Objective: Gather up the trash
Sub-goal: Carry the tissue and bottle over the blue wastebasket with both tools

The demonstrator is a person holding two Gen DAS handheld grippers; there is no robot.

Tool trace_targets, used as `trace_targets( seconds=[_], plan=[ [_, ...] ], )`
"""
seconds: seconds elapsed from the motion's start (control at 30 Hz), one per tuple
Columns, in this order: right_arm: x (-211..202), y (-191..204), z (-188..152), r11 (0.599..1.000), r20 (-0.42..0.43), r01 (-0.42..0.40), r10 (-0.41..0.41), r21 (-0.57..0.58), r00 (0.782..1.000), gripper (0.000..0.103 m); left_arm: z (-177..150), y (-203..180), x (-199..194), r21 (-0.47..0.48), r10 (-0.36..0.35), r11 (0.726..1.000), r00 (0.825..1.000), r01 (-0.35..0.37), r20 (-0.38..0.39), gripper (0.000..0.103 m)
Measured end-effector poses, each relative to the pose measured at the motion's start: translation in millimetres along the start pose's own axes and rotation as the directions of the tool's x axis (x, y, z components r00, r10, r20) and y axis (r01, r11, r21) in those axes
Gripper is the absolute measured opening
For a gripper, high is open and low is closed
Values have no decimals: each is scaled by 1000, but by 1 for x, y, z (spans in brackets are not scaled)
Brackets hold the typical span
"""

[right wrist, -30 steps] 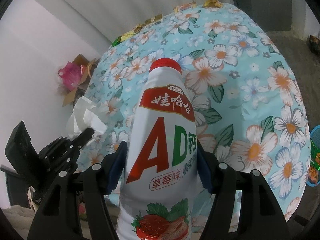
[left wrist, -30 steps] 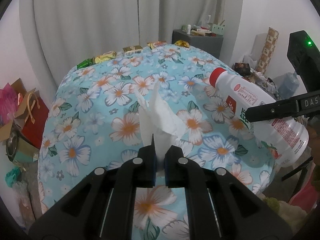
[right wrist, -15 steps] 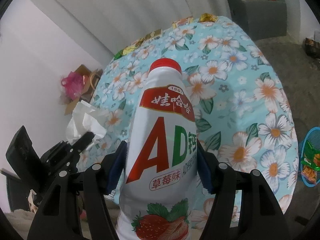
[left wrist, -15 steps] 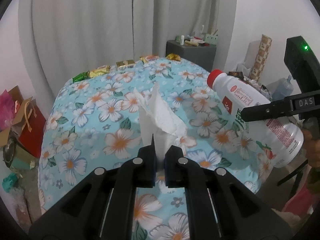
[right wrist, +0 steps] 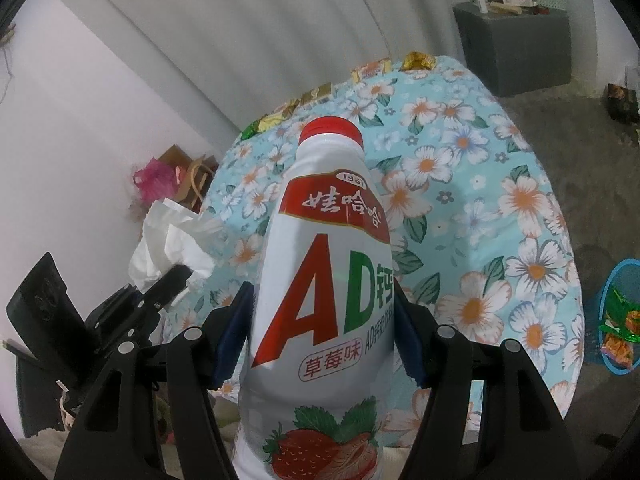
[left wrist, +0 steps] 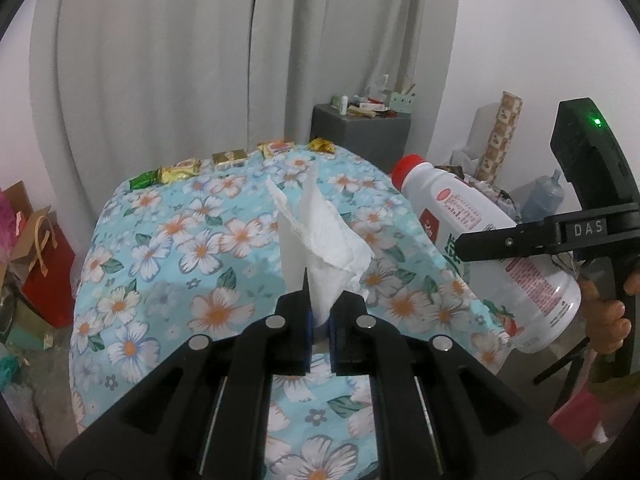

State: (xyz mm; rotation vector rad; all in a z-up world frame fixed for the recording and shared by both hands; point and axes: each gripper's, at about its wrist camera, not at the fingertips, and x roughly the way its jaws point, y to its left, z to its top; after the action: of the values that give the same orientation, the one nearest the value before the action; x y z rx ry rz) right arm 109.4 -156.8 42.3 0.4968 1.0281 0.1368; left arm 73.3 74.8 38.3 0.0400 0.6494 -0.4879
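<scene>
My left gripper point(left wrist: 319, 300) is shut on a crumpled white tissue point(left wrist: 316, 236), held up above the flowered tablecloth point(left wrist: 192, 248). My right gripper point(right wrist: 324, 312) is shut on a white drink bottle point(right wrist: 328, 280) with a red cap and a strawberry label, its blue pads pressing both sides. In the left wrist view the bottle point(left wrist: 480, 240) and the right gripper point(left wrist: 480, 248) hang off the table's right side, a hand gripping the handle. In the right wrist view the left gripper point(right wrist: 176, 276) with the tissue point(right wrist: 168, 240) is at the lower left.
Several candy wrappers point(left wrist: 180, 172) lie along the table's far edge. A blue basket point(right wrist: 616, 320) holding wrappers stands on the floor at the right. A grey cabinet point(left wrist: 360, 136) stands behind the table; gift bags point(left wrist: 40, 264) sit on the floor at the left.
Both grippers have risen with their loads, so the table looks lower and farther away. More curtain and wall show. Neither grip has changed.
</scene>
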Motion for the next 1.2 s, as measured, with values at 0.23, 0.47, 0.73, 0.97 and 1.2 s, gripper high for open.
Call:
trace_targets(
  seconds=[0.23, 0.47, 0.73, 0.97, 1.2],
  plan=[
    [-23, -17, -5, 999, 48, 10, -12, 35, 999, 63, 16, -14, 6, 12, -76, 997, 997, 76, 1, 4],
    [-58, -52, -14, 994, 125, 33, -46, 102, 991, 63, 43, -43, 24, 48, -155, 987, 988, 155, -10, 4],
    [-129, -122, -49, 957, 268, 81, -159, 279, 950, 63, 72, -83, 66, 33, -333, 940, 936, 339, -115, 4],
    [-198, -197, -106, 844, 319, 171, -368, 508, 873, 63, 89, -152, 122, -4, -499, 857, 828, 515, -257, 4],
    [-212, -275, -162, 696, 264, 142, -441, 703, 858, 63, 78, -253, 183, 19, -552, 787, 719, 616, -422, 4]
  ],
)
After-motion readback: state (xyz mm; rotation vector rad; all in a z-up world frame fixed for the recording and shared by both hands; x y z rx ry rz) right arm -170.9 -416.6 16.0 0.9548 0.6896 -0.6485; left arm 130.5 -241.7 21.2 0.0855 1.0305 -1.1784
